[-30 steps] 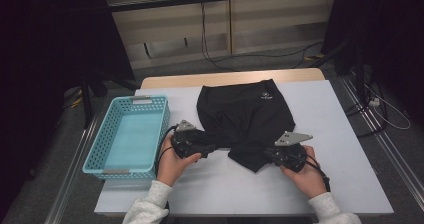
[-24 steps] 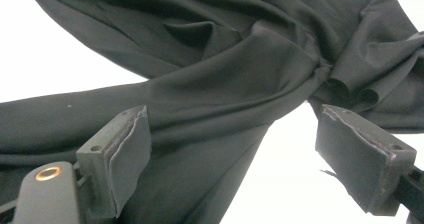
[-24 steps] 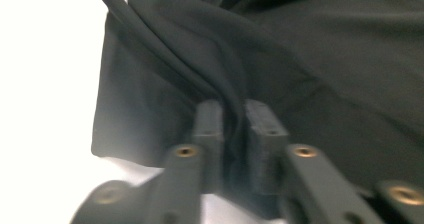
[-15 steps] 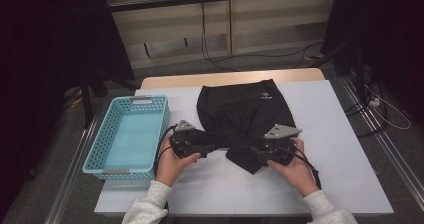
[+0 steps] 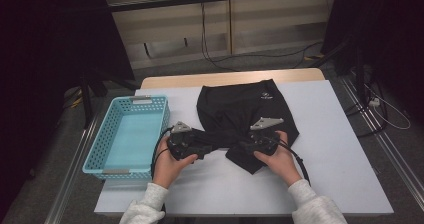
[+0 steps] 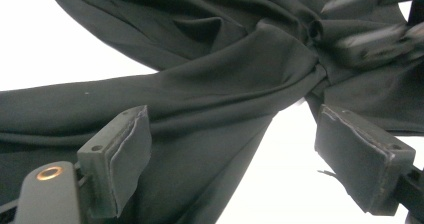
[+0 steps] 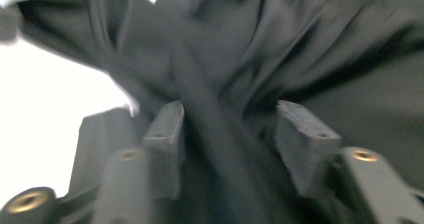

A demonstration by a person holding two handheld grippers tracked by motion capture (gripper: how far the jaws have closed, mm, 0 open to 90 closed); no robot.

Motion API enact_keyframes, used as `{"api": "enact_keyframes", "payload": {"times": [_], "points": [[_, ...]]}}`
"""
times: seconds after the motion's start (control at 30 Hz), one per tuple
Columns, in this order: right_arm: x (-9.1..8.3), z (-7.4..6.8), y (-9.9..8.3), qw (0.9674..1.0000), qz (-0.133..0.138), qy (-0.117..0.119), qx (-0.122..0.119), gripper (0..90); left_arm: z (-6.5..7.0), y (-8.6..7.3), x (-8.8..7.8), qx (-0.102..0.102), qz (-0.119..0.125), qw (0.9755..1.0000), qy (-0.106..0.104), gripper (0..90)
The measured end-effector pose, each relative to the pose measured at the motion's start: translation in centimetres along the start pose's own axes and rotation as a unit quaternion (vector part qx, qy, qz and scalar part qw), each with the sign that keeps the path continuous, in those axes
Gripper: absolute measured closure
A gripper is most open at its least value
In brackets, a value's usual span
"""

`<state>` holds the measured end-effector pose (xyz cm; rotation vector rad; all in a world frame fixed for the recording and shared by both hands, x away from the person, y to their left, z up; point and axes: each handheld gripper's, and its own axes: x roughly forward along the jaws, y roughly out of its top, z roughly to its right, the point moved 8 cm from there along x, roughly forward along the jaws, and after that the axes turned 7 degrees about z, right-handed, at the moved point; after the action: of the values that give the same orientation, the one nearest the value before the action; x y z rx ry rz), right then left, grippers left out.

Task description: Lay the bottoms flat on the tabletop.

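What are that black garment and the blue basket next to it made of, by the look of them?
The black garment looks like a thin, smooth woven or knit fabric with a slight sheen, perhaps a synthetic sports cloth: it drapes in soft folds and bunches into a twisted strand. The blue basket looks like moulded plastic with a matt finish: stiff walls pierced by a regular grid of small holes, with a smooth floor.

Garment [image 5: 240,106] lies mid-table [image 5: 345,149], basket [image 5: 125,134] on the table's left edge, just beside it. Your left gripper [image 5: 202,146] sits btwn basket & garment's near-left corner; right gripper [image 5: 245,145] on the garment's near edge. A fabric strip runs btwn the two.
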<state>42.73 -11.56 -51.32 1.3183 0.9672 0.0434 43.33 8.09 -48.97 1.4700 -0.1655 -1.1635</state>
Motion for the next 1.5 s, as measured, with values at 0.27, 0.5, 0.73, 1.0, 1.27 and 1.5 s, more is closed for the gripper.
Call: {"api": "enact_keyframes", "payload": {"times": [0.27,0.5,0.73,1.0,1.27,1.5], "points": [[-2.3,0.7,0.6,0.999,0.036,-0.006,-0.027,87.1,0.2,0.5,0.0,0.0,0.005,1.0,-0.006,15.4],[-7.3,2.5,0.0,0.9959,0.085,-0.03,-0.007,86.9,0.5,0.9,-0.4,0.002,0.013,0.9999,-0.008,15.6],[-10.8,3.1,-2.2,0.9952,0.089,-0.041,-0.007,84.7,1.2,0.8,-0.4,0.002,0.008,0.9999,-0.014,15.6],[-12.5,3.0,-4.6,0.9965,0.071,-0.045,-0.003,81.9,1.2,0.9,-0.6,0.0,0.011,0.9999,-0.012,15.6],[-13.4,3.1,-6.1,0.9963,0.063,-0.057,0.009,79.0,1.7,0.7,-0.5,0.005,0.004,0.9998,-0.019,15.5],[-14.5,3.0,-7.4,0.9962,0.053,-0.068,0.011,74.6,2.2,0.9,-0.1,0.015,0.001,0.9998,-0.016,15.4]]}}
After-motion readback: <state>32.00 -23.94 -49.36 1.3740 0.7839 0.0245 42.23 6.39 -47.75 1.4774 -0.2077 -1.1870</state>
